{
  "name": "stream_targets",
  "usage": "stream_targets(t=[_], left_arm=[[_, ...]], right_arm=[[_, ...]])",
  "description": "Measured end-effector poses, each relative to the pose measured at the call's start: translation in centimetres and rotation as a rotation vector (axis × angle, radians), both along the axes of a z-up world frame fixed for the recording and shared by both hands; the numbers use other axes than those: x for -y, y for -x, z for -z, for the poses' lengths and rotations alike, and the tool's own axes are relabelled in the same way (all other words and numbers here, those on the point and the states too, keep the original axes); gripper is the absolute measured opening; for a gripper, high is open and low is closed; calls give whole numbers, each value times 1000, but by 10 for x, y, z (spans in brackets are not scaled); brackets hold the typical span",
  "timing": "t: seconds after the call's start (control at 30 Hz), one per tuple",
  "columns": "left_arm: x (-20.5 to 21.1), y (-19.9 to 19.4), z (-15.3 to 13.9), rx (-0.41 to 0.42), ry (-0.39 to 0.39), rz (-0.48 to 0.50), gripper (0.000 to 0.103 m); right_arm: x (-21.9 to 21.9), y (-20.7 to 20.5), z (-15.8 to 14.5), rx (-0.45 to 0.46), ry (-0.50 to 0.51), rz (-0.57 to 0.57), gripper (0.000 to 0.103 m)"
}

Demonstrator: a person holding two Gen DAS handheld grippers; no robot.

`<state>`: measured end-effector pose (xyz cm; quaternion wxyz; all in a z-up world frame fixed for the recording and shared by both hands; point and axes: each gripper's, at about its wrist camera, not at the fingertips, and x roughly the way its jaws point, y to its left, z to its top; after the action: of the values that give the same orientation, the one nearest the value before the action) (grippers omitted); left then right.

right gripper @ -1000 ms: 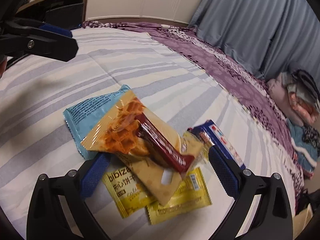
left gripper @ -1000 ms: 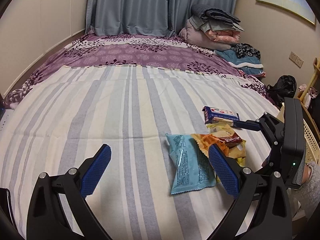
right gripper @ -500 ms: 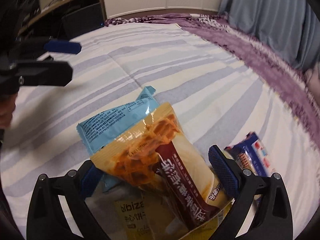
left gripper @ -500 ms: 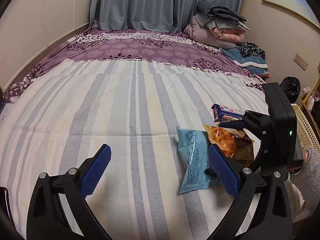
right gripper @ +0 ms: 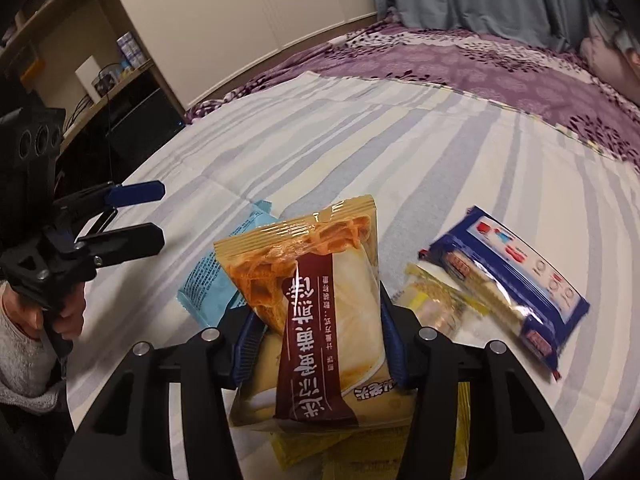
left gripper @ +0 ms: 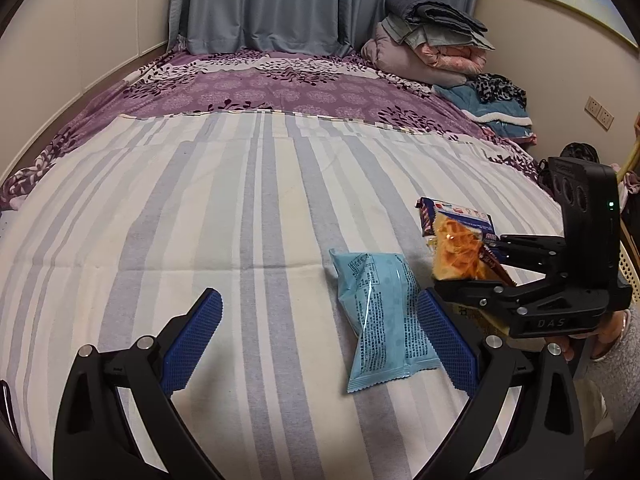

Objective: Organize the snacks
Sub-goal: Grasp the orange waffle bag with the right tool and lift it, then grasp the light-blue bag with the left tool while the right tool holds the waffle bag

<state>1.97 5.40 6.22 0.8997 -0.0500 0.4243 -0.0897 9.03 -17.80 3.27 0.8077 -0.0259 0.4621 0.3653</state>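
My right gripper (right gripper: 320,320) is closing its jaws, and the blue pads press both sides of the orange waffle packet (right gripper: 316,264) with a brown band, which stands up between them. The left wrist view shows that gripper (left gripper: 476,268) at the right with the waffle packet (left gripper: 456,248) tilted up. A light blue packet (left gripper: 380,312) lies flat beside my left gripper (left gripper: 318,300), which hangs open over the striped sheet and holds nothing. A dark blue biscuit packet (right gripper: 516,280) and yellow packets (right gripper: 440,304) lie on the sheet to the right.
Folded blankets (left gripper: 432,40) are stacked at the bed's far right corner on the purple cover (left gripper: 280,88). A cream perforated basket (left gripper: 629,276) shows at the right edge. Shelves (right gripper: 100,68) stand beyond the bed's left side. A hand (right gripper: 60,312) holds the left gripper.
The right gripper went from wide open to closed on the waffle packet, rolling as it moved in. The packet now stands up from the pile. The left gripper stayed nearly still.
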Motion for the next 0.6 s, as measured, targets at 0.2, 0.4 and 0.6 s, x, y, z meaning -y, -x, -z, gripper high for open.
stream_targets(t=[0.2,0.4,0.6], left_arm=[[20,-5,8,-25,-6,45,99],[46,-17,21,-52,-19,83,99],[59,-35,34,-75,-39,72,99]], right_arm=[[29,10,-10,-10,-68,124,51],[49,31,-19,12,-93,192,51],[68,48,-19,10,-133,251,51]])
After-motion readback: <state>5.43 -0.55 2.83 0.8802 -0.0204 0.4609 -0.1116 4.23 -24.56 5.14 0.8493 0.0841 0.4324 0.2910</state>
